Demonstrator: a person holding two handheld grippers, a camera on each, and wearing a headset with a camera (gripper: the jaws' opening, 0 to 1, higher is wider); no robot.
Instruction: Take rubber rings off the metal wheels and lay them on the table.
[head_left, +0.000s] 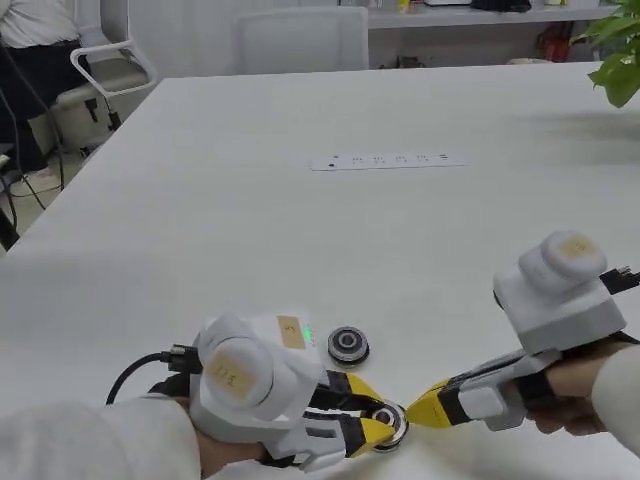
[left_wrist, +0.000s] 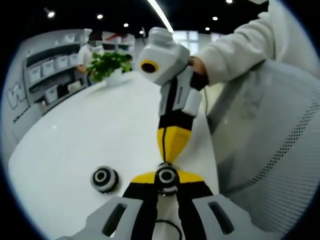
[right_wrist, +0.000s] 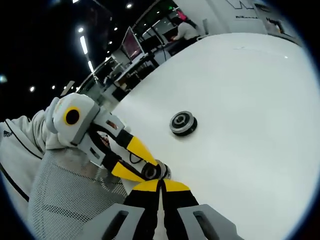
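A small metal wheel (head_left: 391, 419) with a black rubber ring around it sits between the yellow tips of my left gripper (head_left: 384, 421), which is shut on it just above the table's near edge. In the left gripper view the wheel (left_wrist: 167, 179) faces me between those jaws. My right gripper (head_left: 413, 412) comes in from the right, its tips pressed together on the ring at the wheel's rim. In the right gripper view its jaws (right_wrist: 160, 184) meet at the wheel (right_wrist: 151, 171). A second wheel (head_left: 348, 345) lies flat on the table just beyond.
A flat white strip (head_left: 388, 160) lies mid-table. A potted plant (head_left: 620, 60) stands at the far right corner. Chairs (head_left: 300, 38) line the far side. A black cable (head_left: 135, 372) trails from the left gripper. A mesh chair (left_wrist: 270, 150) is close behind me.
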